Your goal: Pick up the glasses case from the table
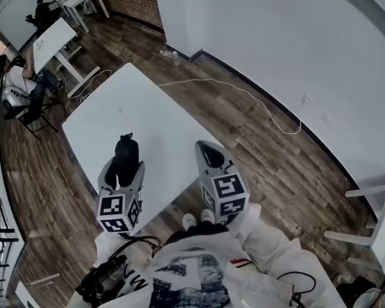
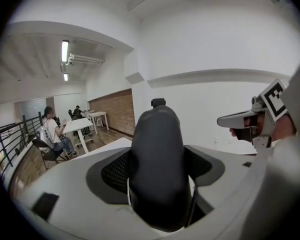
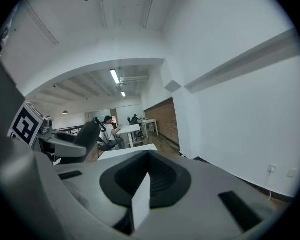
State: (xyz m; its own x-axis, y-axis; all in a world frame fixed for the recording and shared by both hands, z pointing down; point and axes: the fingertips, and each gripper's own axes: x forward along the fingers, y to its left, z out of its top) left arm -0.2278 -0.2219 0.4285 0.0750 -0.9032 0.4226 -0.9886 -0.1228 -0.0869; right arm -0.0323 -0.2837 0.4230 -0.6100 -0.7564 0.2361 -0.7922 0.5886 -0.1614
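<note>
Aloft, glasses case (image 1: 126, 151) in left gripper (image 1: 124, 171), seemingly over table edge (image 1: 82, 146).

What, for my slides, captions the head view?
Left gripper holds the black glasses case above the white table; right gripper empty.

— Is there any writing to read?
— Hardly any. The left cube (image 1: 119, 212) and the right cube (image 1: 223, 194) carry black-and-white square markers. They are patterns, not letters or numbers.
— And on the clothing at the bottom of the head view?
— The white garment (image 1: 133, 276) bears bold dark letters, perhaps "MM" or "NW", but they are too blurred and cut off to be sure. The shirt (image 1: 191, 281) has a printed picture with nothing legible.
</note>
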